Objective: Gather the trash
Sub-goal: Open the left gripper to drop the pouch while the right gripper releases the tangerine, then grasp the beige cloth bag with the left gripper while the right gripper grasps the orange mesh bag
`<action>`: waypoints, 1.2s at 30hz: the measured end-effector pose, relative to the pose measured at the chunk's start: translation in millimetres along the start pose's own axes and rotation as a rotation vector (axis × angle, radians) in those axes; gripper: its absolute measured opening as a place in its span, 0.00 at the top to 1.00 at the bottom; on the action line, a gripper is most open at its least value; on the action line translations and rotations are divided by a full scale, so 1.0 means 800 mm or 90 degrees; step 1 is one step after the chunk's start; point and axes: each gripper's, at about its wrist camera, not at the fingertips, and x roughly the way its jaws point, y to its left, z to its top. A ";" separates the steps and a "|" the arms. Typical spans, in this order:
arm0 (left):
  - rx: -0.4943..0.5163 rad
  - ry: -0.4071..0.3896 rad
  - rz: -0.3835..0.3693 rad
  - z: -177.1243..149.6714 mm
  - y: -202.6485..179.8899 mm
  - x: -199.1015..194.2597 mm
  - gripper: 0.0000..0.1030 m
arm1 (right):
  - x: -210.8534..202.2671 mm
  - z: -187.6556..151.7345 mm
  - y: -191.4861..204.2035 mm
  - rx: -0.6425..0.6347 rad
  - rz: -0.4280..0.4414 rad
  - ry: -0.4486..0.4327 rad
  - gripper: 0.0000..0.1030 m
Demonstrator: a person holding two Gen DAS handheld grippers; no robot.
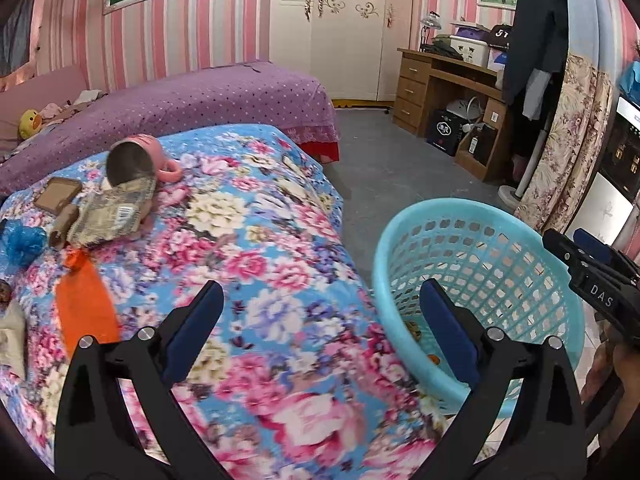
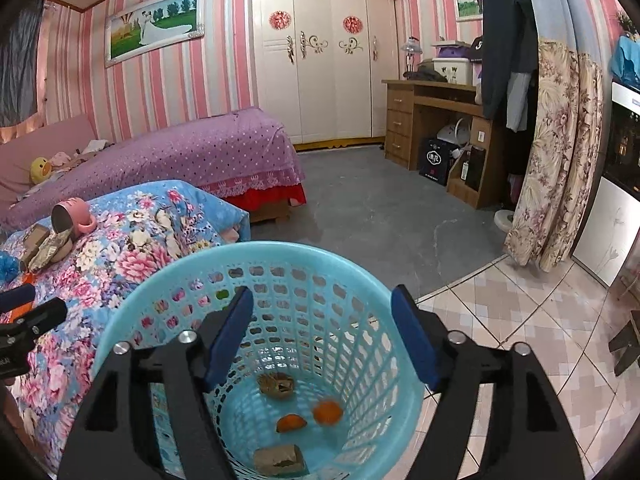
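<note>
So the right wrist view looks straight down into the blue basket [image 2: 256, 280], and that's the only angle where you can really see what's in it: a crumpled brownish wad [image 2: 276, 386], two orange peel bits [image 2: 328, 412] and a cardboard scrap [image 2: 280, 460] on the bottom. The right gripper [image 2: 322, 336] hangs over the basket opening with its fingers spread apart and nothing between them. The left wrist view only catches a sliver of the inside, but it shows the rest of the trash on the floral bedspread [image 1: 260, 240]: a tipped-over pink mug [image 1: 140, 156] with a crinkly wrapper [image 1: 116, 208] lying at its mouth, a cardboard piece [image 1: 58, 194] just beside that, a blue plastic bag [image 1: 22, 242] at the far left edge, and an orange wrapper [image 1: 86, 308] nearer the camera. The left gripper [image 1: 322, 312] is over the edge of the bed next to the basket, fingers wide apart and holding nothing. The basket sits right up against the side of the bed. From the left view you also see the right gripper poking in from the right edge, above the basket rim.
</note>
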 end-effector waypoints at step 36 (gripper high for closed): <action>-0.109 -0.024 0.166 -0.061 0.343 -0.116 0.05 | -0.035 -0.024 0.277 -0.109 0.121 0.020 0.04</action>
